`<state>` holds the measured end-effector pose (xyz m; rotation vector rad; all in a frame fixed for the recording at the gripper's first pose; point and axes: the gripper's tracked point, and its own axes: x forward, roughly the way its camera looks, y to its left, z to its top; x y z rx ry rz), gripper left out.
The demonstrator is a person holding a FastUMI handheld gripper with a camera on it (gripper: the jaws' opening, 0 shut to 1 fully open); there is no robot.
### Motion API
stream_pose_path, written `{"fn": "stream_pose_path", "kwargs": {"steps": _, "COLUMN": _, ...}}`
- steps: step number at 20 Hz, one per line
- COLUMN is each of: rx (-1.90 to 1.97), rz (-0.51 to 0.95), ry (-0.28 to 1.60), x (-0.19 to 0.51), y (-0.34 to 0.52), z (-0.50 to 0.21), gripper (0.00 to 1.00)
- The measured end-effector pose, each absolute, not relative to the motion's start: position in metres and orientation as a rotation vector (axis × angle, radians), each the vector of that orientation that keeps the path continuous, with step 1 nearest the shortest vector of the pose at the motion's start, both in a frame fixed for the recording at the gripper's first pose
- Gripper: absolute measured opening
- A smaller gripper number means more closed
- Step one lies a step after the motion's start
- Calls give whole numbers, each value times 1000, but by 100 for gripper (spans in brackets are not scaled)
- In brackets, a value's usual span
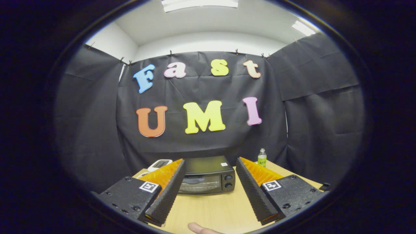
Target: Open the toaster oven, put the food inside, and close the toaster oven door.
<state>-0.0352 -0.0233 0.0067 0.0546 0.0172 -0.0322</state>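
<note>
I hold my gripper [210,182] with fingers spread wide and grasping nothing above the wooden table [221,211], the closed toaster oven [208,177] sitting just beyond them, a bottle [262,157] behind it.

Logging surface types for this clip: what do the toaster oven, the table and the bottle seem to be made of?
Toaster oven: black casing, likely painted metal, with a glossy, probably glass, door that is closed. Table: light wood-grain top, matte, possibly laminate. Bottle: clear plastic by its look, with a green label. The hand-held gripper is open, with the oven just beyond its fingers.
</note>
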Motion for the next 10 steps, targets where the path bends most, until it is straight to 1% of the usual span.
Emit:
{"fn": "stream_pose_path", "kwargs": {"steps": 4, "rx": 29, "rz": -8, "ry": -18, "x": -65, "y": -32, "z": 42, "gripper": 100}}
{"fn": "stream_pose_path", "kwargs": {"steps": 7, "rx": -48, "rz": -86, "ry": -78, "x": -77, "y": -50, "z": 65, "gripper": 100}}
{"fn": "stream_pose_path", "kwargs": {"steps": 8, "rx": -55, "rz": -100, "ry": -66, "x": -78, "y": -49, "z": 61, "gripper": 100}}
{"fn": "stream_pose_path", "kwargs": {"steps": 10, "rx": -8, "rz": -56, "ry": -57, "x": -77, "y": -31, "z": 55, "gripper": 100}}
